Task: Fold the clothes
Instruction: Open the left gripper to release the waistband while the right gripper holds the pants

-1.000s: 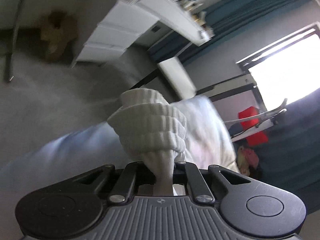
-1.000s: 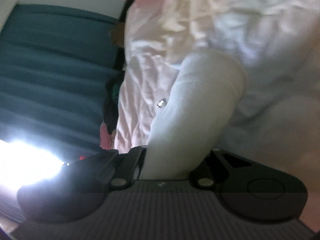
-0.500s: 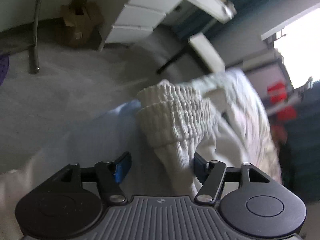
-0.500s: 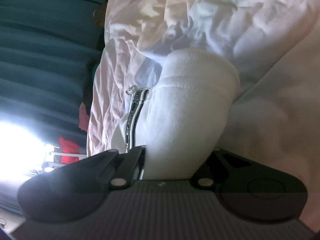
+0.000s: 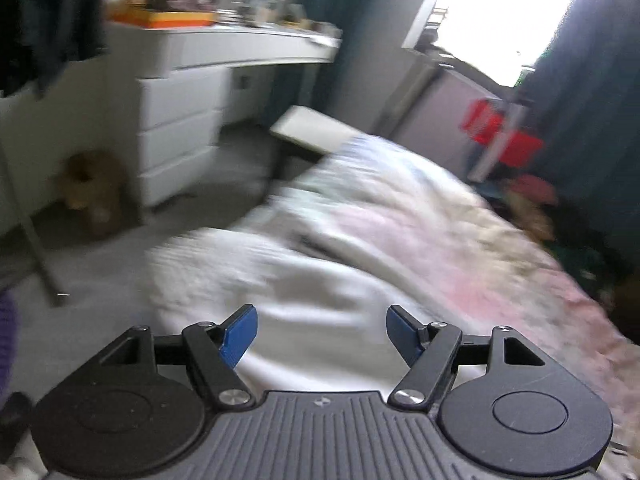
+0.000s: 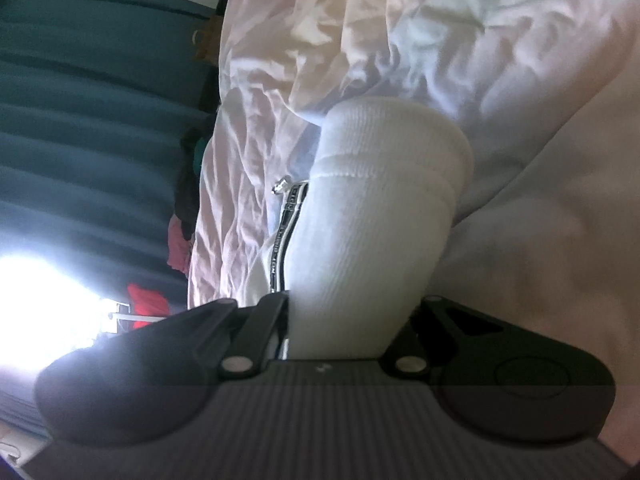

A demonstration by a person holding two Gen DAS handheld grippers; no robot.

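A white garment (image 5: 304,292) lies blurred on the bed in the left wrist view, its ribbed hem (image 5: 188,268) toward the floor side. My left gripper (image 5: 322,330) hovers just above it, open, with both blue pads (image 5: 239,334) bare. In the right wrist view my right gripper (image 6: 352,320) is shut on the garment's thick white ribbed cuff (image 6: 384,208), which stands up between the fingers and hides their tips. A black-and-white zipper tape (image 6: 285,224) with a metal pull runs beside the cuff.
The pale pink crumpled bedsheet (image 6: 360,40) spreads beyond the garment. A white desk with drawers (image 5: 180,120), a cardboard box (image 5: 92,192) and a metal pole (image 5: 28,232) stand on the grey carpet at left. Dark teal curtains (image 6: 80,120) and a bright window (image 5: 500,8) are behind.
My left gripper let go of the ribbed hem, opened wide and swung upright. The hem dropped onto the bed. The right gripper kept its hold on the cuff.
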